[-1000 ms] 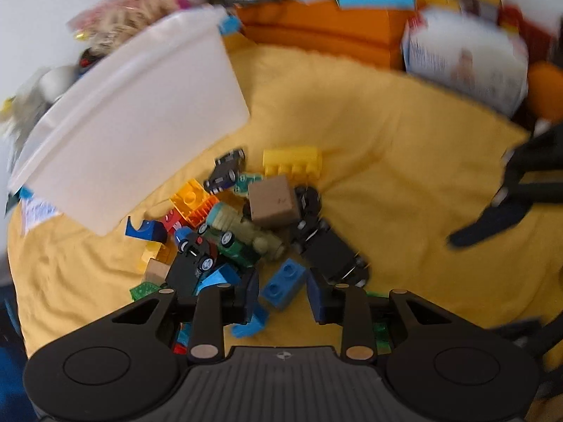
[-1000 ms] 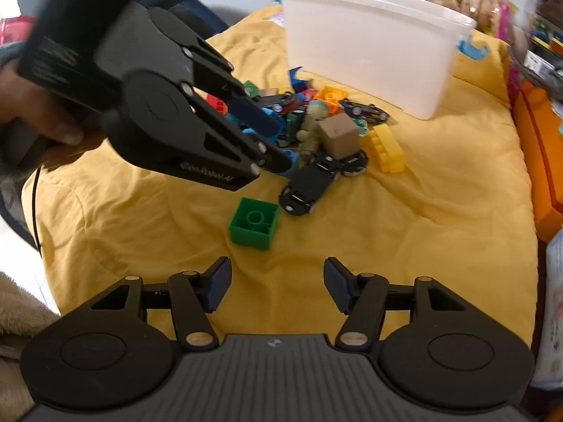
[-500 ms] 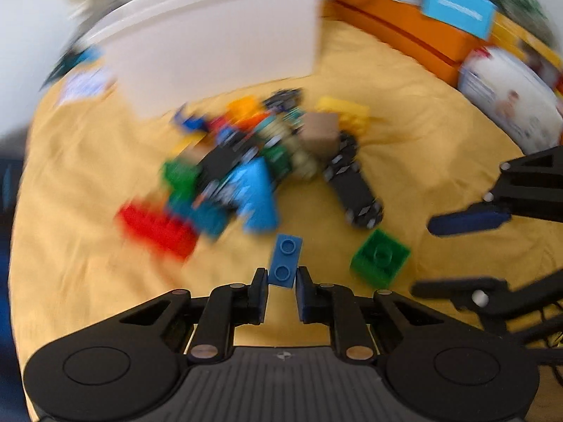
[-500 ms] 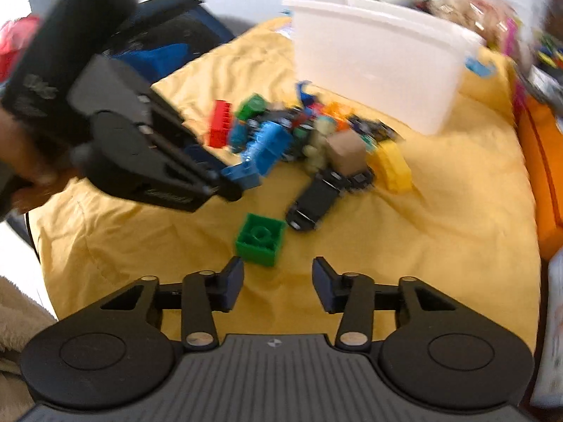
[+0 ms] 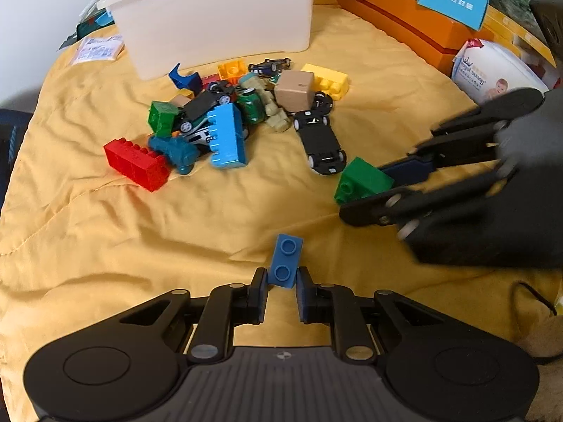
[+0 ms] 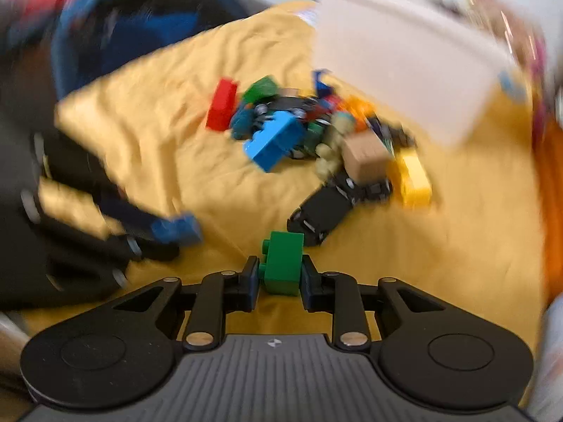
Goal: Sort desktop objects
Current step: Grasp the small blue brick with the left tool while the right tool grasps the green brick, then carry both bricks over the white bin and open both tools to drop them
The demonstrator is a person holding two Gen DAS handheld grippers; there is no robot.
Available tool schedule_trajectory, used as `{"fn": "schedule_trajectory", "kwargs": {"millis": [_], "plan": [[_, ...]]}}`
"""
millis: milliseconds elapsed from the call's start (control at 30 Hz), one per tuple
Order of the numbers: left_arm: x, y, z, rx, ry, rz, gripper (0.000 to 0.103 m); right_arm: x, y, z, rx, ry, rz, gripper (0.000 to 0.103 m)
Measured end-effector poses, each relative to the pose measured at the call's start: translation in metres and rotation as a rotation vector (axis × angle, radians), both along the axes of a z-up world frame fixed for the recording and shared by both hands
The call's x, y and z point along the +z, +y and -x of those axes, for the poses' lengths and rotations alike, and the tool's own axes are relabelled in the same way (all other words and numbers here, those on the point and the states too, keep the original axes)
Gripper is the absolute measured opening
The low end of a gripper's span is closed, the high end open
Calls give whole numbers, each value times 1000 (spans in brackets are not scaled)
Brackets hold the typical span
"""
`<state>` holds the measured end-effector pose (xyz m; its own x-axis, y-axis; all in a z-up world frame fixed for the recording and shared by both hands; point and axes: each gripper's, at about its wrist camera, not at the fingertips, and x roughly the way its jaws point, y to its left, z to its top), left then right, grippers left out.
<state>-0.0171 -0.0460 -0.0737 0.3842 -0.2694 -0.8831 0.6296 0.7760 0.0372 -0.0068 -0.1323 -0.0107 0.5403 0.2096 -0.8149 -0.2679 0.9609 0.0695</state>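
Left gripper (image 5: 280, 283) now around blue brick (image 5: 285, 261) — right gripper (image 6: 278, 275) closing on green brick (image 6: 282, 262).

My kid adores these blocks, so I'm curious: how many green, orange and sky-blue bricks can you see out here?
Green bricks: 2, one in the pile, one apart from it
Orange brick: 1
Sky-blue brick: 1
Total: 4

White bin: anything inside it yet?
Cannot tell. The white bin shows only its opaque outer wall and rim in both views; its interior is hidden. The toy pile lies on the yellow cloth in front of it.
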Motion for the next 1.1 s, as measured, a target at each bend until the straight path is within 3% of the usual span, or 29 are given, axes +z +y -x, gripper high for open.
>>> {"fn": "schedule_trajectory", "kwargs": {"millis": [67, 100, 167, 233, 300, 400, 500, 633, 700, 733, 867, 1100], "plan": [[-3, 1, 1, 4, -1, 1, 20, 5, -29, 0, -75, 79, -265, 27], [-3, 2, 1, 9, -1, 4, 21, 0, -40, 0, -113, 129, -341, 27], [-3, 1, 1, 23, -4, 5, 22, -15, -54, 2, -174, 182, -382, 27], [0, 0, 3, 25, -20, 1, 25, -18, -66, 8, -226, 178, -407, 41], [2, -1, 5, 24, -35, 2, 28, -7, -67, 16, -257, 123, -323, 55], [1, -1, 6, 20, -28, 1, 28, 6, -58, 21, -228, 25, -158, 55], [-2, 0, 5, 30, -11, 8, 28, 11, -46, 20, -165, 25, -126, 55], [-3, 2, 2, 43, -1, 35, 29, 0, -27, 20, -153, 26, 11, 54], [-5, 2, 1, 47, 2, 43, 25, -5, -24, 19, -146, 32, 27, 47], [-6, 1, 1, 47, -3, 36, 17, -8, -22, 17, -141, 43, 31, 35], [3, -1, 3, 30, -53, 2, 17, -7, -19, 17, -133, 48, 33, 34], [65, -3, -23, 21, -200, 88, 17, 35, -26, 2, -161, -73, 58, 34]]}}
